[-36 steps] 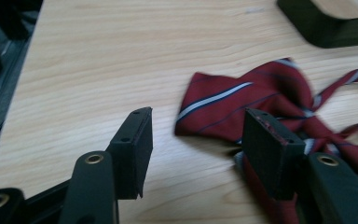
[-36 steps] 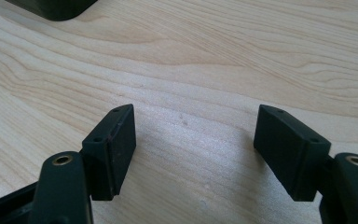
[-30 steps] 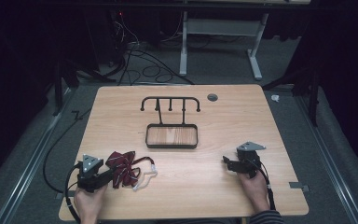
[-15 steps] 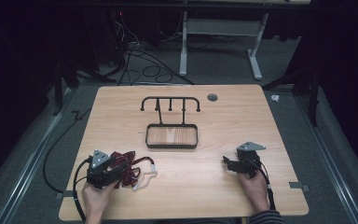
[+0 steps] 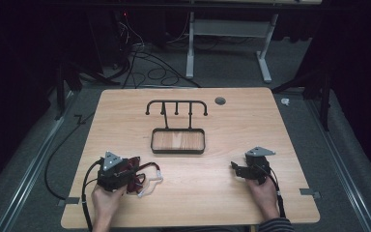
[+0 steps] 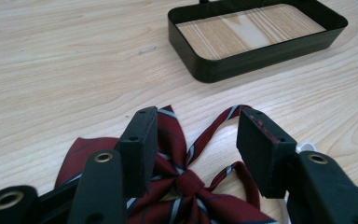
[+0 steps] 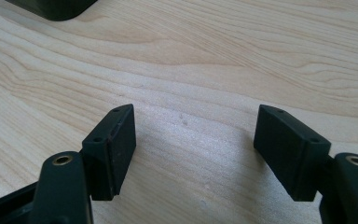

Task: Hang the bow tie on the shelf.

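Left gripper [image 6: 196, 140] low over the striped maroon bow tie [image 6: 177, 179] at the table's [image 5: 270, 125] near-left corner — jaws spread wide, straddling the knot, nothing gripped. Right gripper [image 7: 193, 149] near the right edge — jaws parted over bare wood. Black tray [image 6: 261, 51] mid-table, well beyond the tie.

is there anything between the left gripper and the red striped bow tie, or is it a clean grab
Nothing visible blocks it. The left gripper has its jaws open on either side of the bow tie, over its knot, with only bare table around.
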